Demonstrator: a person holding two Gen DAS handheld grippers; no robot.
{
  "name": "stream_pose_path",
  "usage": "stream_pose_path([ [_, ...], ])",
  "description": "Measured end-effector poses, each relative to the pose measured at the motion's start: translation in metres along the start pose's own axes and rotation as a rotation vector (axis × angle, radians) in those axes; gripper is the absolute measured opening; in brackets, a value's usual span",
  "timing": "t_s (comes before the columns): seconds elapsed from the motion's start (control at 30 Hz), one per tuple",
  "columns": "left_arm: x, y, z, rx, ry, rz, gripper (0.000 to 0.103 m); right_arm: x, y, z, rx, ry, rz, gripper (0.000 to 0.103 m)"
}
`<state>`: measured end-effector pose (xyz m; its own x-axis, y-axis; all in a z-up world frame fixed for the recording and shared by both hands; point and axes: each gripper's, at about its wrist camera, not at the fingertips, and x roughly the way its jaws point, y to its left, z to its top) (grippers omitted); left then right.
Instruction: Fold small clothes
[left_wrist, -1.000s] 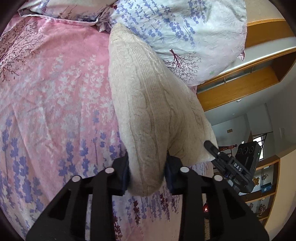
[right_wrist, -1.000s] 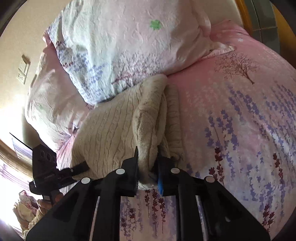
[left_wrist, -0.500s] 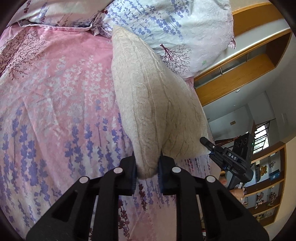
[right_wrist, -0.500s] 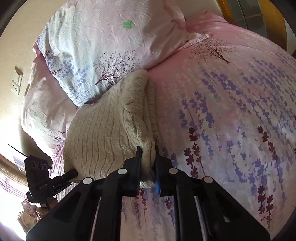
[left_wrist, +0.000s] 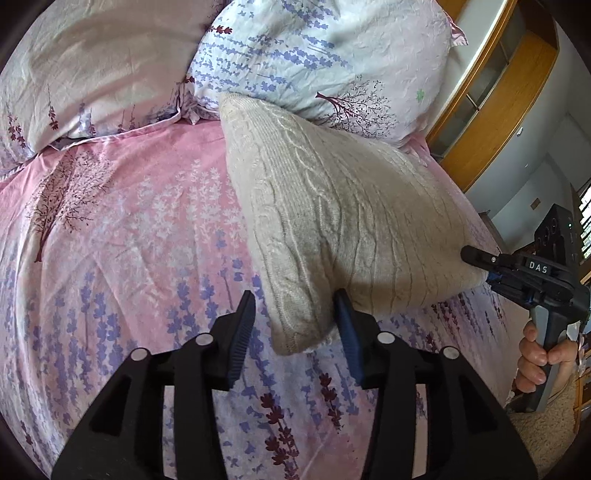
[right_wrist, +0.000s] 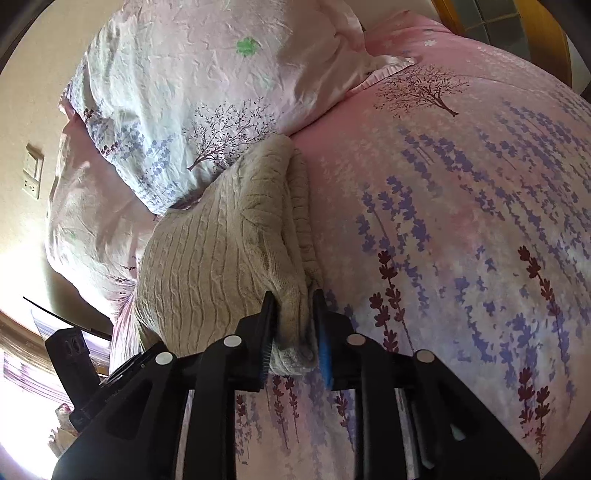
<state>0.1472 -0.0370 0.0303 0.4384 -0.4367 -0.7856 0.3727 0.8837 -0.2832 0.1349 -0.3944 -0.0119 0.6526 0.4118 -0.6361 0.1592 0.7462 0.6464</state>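
Note:
A cream cable-knit sweater lies folded on the pink floral bedspread, its far end against a pillow. My left gripper is open, its jaws wide apart on either side of the sweater's near corner, which rests on the bed. In the right wrist view the same sweater shows with its other near corner between the jaws of my right gripper, which is shut on it. The right gripper also shows in the left wrist view at the sweater's right edge, with the hand holding it.
Two floral pillows lie at the head of the bed. The pink bedspread stretches left of the sweater and, in the right wrist view, to its right. A wooden headboard and cabinet stand at the far right.
My left gripper has opened and let go of the sweater corner, which now rests on the bed. Both grippers have lowered the sweater's near edge onto the bedspread. The right gripper still holds its corner.

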Motion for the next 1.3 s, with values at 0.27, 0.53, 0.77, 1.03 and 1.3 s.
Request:
stream_pose_path([
  [0.27,-0.015,0.007,0.012,-0.037,-0.028,-0.013,0.063,0.009,0.007,0.041,0.041,-0.031,0.018,0.051],
  [0.53,-0.014,0.044,0.049,-0.225,-0.032,-0.157,0.073,0.065,-0.002,0.084,0.119,0.059,0.061,0.051],
  [0.77,0.021,0.055,0.064,-0.346,0.043,-0.222,0.072,0.068,0.014,0.086,0.037,-0.013,0.05,0.01],
  [1.03,0.038,0.046,0.068,-0.349,0.067,-0.248,0.073,0.068,-0.005,0.088,0.092,0.012,0.064,0.03],
  [1.3,0.051,0.035,0.075,-0.347,0.077,-0.243,0.076,0.057,-0.011,0.075,0.077,0.076,0.115,0.074],
])
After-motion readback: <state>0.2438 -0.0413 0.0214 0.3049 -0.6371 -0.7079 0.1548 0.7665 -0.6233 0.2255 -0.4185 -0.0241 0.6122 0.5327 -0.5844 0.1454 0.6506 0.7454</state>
